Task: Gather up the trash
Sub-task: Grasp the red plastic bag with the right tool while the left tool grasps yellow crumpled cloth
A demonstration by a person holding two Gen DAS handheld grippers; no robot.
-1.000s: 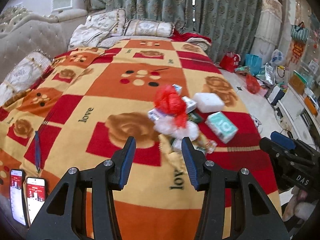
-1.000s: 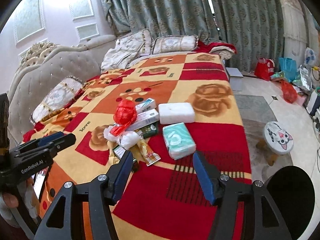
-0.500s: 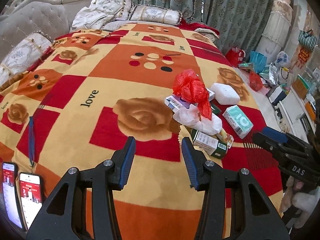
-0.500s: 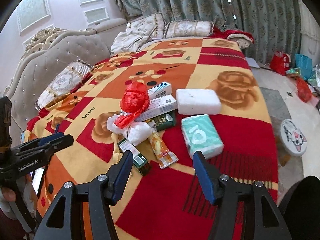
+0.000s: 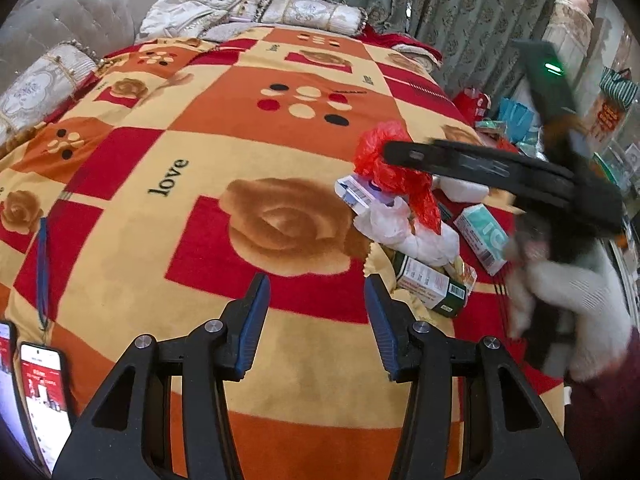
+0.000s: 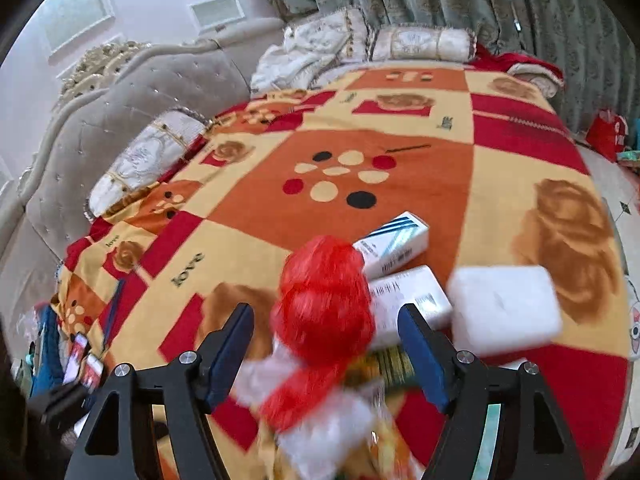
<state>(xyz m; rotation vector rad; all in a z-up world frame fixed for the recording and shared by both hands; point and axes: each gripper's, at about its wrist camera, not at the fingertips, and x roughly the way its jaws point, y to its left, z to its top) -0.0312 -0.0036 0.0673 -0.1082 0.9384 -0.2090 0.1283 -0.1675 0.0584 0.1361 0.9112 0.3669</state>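
You are holding the right gripper point(image 6: 326, 354) with its jaws spread wide around the red plastic bag point(image 6: 326, 304), low in the centre of the right wrist view; nothing is being pinched yet. The left gripper point(image 5: 316, 320) is also standing wide and gripping nothing, hovering over bare blanket point(image 5: 168, 216) at the bottom centre of its view, well apart from the pile.

The trash is sitting in a heap at the right of the left wrist view: the red bag on top, a crumpled white bag point(image 5: 408, 236) under it, a green carton point(image 5: 430, 286) at the lower edge, a teal packet point(image 5: 482, 234) further right; in the right wrist view two white boxes point(image 6: 394, 250) and a white foam block point(image 6: 504, 308) are lying just beside the red bag.

The risks, as I am judging them: the bag is thin and crumpled, so closing on a loose fold may be letting it slip free; the right blue finger point(image 6: 420, 356) is sitting close to the lower white box, so you may be clamping or shoving that box along with the bag; the white bag is touching the red one and may be dragging up and scattering wrappers; the right wrist view is blurring, so a fast approach may be missing the bag's bulk.
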